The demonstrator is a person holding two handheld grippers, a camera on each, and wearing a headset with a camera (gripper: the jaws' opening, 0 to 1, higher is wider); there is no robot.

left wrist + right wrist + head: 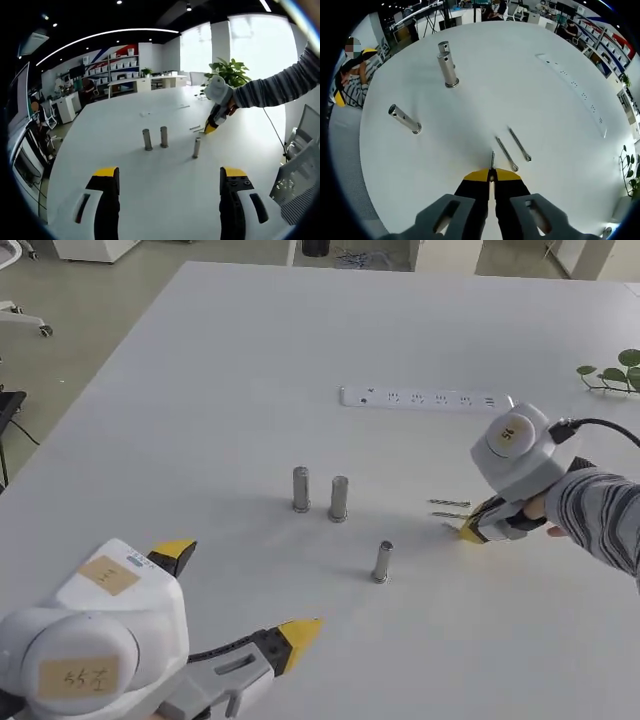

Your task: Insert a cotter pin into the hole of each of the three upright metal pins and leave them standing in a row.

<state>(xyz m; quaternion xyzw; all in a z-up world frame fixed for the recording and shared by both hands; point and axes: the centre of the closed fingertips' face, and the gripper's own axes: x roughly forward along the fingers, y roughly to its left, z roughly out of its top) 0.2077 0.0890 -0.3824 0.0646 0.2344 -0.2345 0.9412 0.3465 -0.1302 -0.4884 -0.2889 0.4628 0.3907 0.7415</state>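
Tongs on right point(491, 176) clamp one cotter pin point(492, 159) low over worktop point(500, 75); left tongs point(170, 172) gape wide apart, hovering above worktop, empty.

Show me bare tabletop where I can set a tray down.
Widest bare stretch: table left of the two rear metal pins. Also free: beyond the power strip. Crowded: between the front pin and right claw, where loose cotter pins lie.

- Two silvery metal pins point(301, 489) stand upright just beside each other; the third metal pin point(382, 562) stands apart.
- Two cotter pins point(519, 144) lie side by side; your right gripper point(492, 173) pinches another cotter pin point(492, 160).
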